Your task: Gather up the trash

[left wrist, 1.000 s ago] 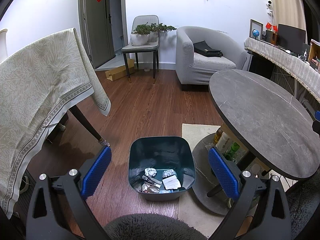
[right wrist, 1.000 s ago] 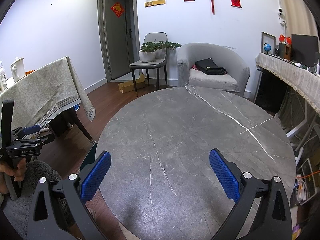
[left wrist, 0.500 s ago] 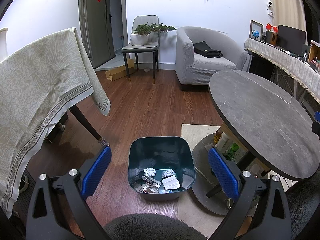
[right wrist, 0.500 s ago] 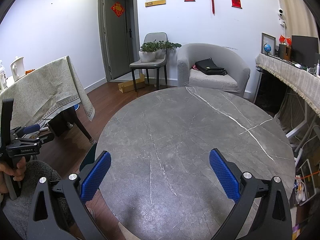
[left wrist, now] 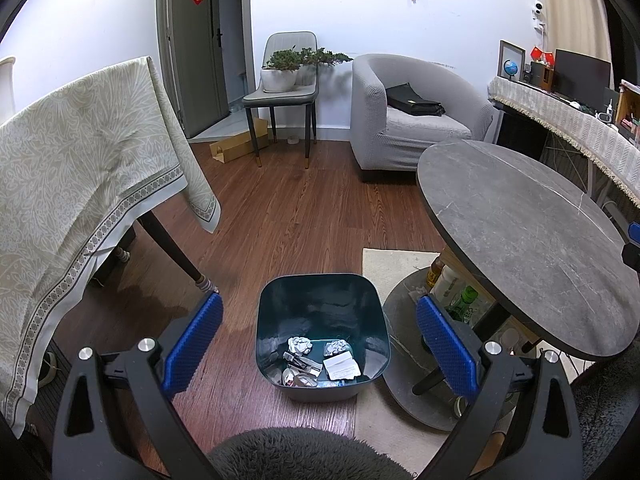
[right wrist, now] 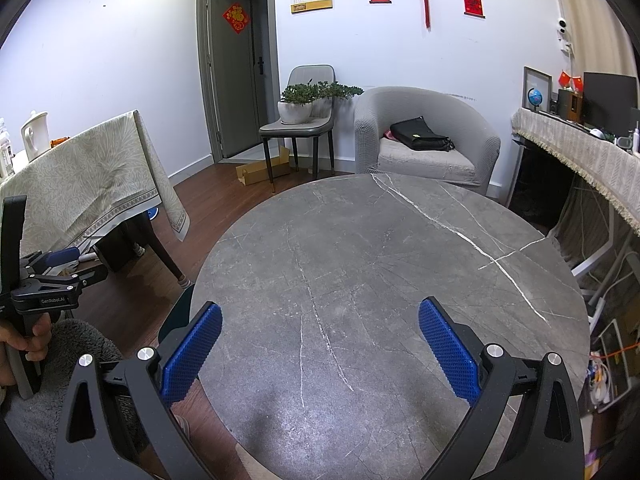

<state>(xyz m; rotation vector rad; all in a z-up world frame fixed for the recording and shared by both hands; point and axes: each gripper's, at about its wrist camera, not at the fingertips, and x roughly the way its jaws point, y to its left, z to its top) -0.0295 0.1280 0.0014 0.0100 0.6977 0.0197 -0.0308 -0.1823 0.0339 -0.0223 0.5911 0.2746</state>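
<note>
Both tools gape wide and hold nothing, the left tool (left wrist: 319, 330) hanging over the teal bin (left wrist: 322, 326) on the floor where crumpled paper (left wrist: 300, 345) and wrappers lie, the right tool (right wrist: 320, 342) above the bare round worktop (right wrist: 400, 264), seemingly done

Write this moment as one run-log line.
left gripper: open, empty, above trash bin | right gripper: open, empty, over round table | bin holds crumpled paper

each gripper (left wrist: 320, 320) (right wrist: 320, 322) had 2 black triangular-cutout arms, blue dimpled pads (left wrist: 192, 346), silver screws; "genrobot.ai" was printed on the left.
</note>
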